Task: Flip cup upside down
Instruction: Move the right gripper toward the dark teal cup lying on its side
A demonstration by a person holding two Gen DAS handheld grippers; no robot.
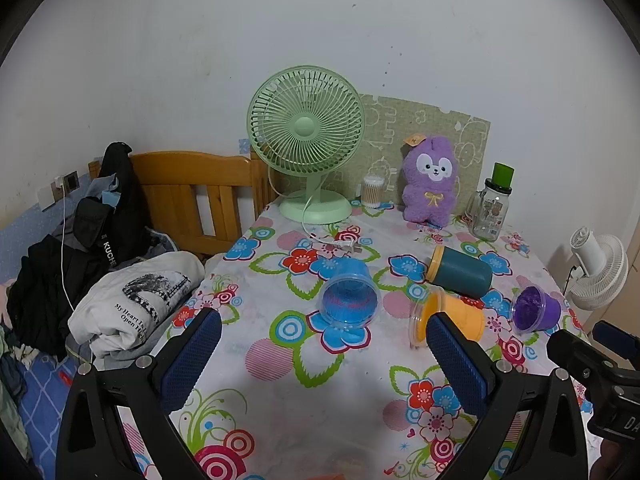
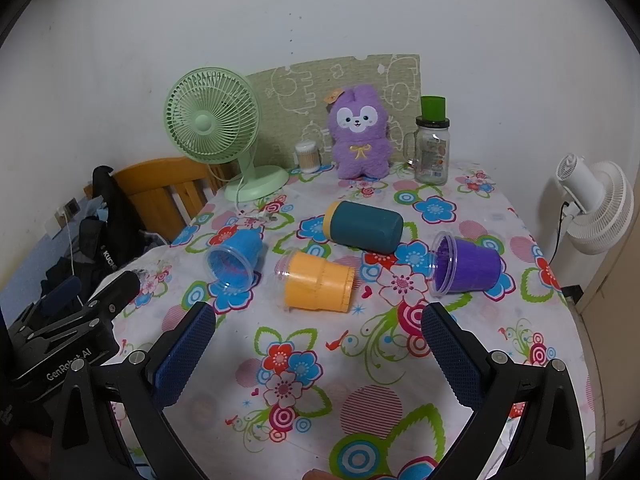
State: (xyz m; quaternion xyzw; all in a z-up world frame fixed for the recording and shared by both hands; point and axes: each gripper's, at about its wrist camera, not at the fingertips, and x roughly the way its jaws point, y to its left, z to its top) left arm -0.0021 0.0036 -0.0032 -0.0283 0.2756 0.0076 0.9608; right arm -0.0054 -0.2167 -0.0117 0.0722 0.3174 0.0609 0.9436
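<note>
Several cups lie on their sides on the floral tablecloth: a blue cup, a yellow cup, a teal cup with a yellow rim and a purple cup. They also show in the right wrist view: blue, yellow, teal, purple. My left gripper is open and empty, just in front of the blue and yellow cups. My right gripper is open and empty, just in front of the yellow cup.
A green desk fan, a purple plush toy, a cotton-swab jar and a glass jar with a green lid stand at the table's back. A bed with clothes lies left. A white fan stands right.
</note>
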